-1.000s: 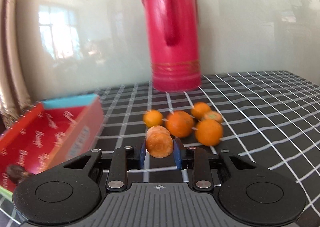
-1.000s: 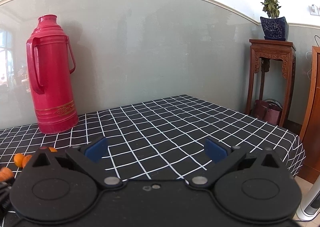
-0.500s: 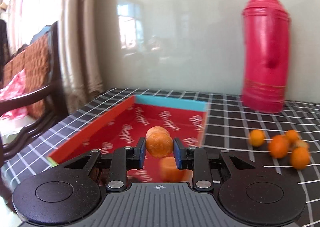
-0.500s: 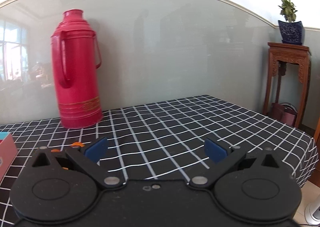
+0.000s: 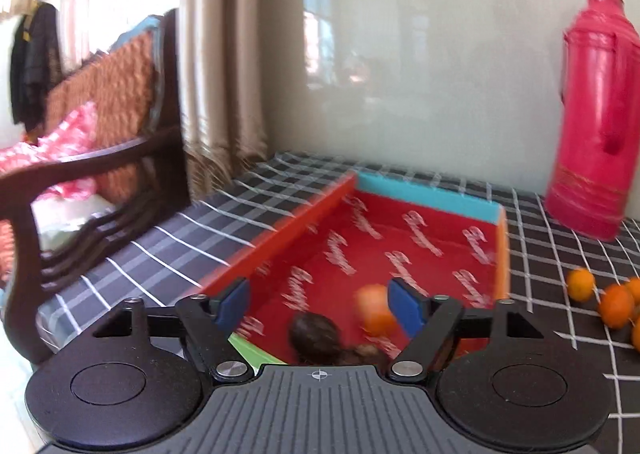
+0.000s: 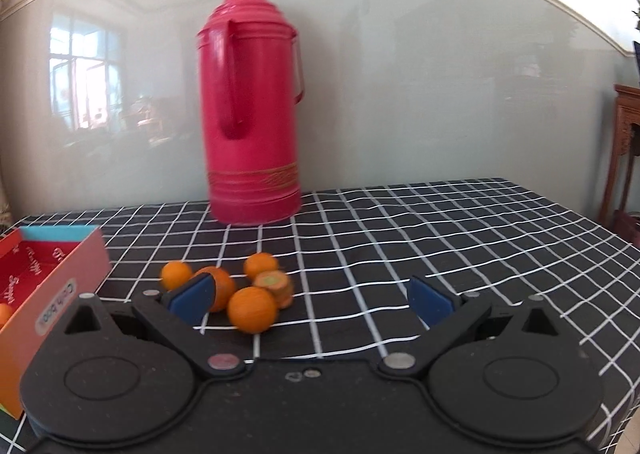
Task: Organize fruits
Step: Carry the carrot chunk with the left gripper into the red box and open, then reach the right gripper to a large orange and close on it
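My left gripper (image 5: 320, 306) hangs over the near end of the red box (image 5: 288, 222), and its jaws are opening. A blurred orange fruit (image 5: 374, 312) sits free inside the box by the right pad, which does not press on it. Dark brown fruit (image 5: 316, 334) lies in the box under the gripper. Several small oranges (image 6: 252, 308) and a cut orange piece (image 6: 274, 284) are clustered on the checked cloth; the same oranges (image 5: 616, 304) show at the right of the left wrist view. My right gripper (image 6: 310, 300) is open just short of that cluster, holding nothing.
A tall pink thermos (image 6: 252, 114) stands against the wall behind the oranges, the same thermos (image 5: 596, 114) to the right of the box. A wooden chair (image 5: 100, 158) and a curtain (image 5: 220, 74) are past the table's left edge. The box's outer side (image 6: 60, 282) is left of my right gripper.
My left gripper swung left from the oranges to over the box, then its jaws parted and the orange fruit dropped out. The right gripper turned left, bringing the oranges into view.
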Demonstrator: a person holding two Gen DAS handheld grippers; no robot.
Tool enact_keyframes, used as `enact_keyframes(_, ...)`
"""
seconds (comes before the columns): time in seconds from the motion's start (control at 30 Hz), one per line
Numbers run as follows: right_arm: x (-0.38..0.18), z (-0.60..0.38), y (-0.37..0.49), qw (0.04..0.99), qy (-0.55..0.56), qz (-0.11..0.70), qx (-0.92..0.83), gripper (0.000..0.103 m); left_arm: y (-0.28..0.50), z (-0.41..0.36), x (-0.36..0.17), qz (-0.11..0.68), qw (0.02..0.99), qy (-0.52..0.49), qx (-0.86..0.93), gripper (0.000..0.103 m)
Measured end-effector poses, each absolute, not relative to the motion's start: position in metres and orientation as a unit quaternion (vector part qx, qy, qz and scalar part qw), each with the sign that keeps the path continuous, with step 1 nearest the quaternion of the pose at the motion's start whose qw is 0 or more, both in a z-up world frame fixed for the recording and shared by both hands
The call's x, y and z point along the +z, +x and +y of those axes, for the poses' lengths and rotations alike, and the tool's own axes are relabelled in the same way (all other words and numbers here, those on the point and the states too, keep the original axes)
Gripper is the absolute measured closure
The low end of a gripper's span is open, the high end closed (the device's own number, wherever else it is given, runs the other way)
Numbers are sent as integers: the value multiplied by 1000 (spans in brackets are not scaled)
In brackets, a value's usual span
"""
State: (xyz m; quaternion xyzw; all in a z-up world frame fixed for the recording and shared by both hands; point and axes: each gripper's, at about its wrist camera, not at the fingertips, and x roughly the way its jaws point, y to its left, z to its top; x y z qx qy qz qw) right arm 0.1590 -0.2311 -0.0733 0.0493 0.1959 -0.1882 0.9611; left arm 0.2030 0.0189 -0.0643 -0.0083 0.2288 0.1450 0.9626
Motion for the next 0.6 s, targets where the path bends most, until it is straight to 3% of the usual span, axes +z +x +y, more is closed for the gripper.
enact_keyframes(0.17,-78,-223,174,959,56,213,-176,11,194,39,-58,208,965,-17,160,13)
enact_keyframes(0.43,-92,-220,201,952,74,251,-159,34,185,79,-56,206,960,-34,189,9)
enact_keyframes(0.6,-99,-227,217,944,82,270,-173,39,179,98,-56,201,957,-36,205,8)
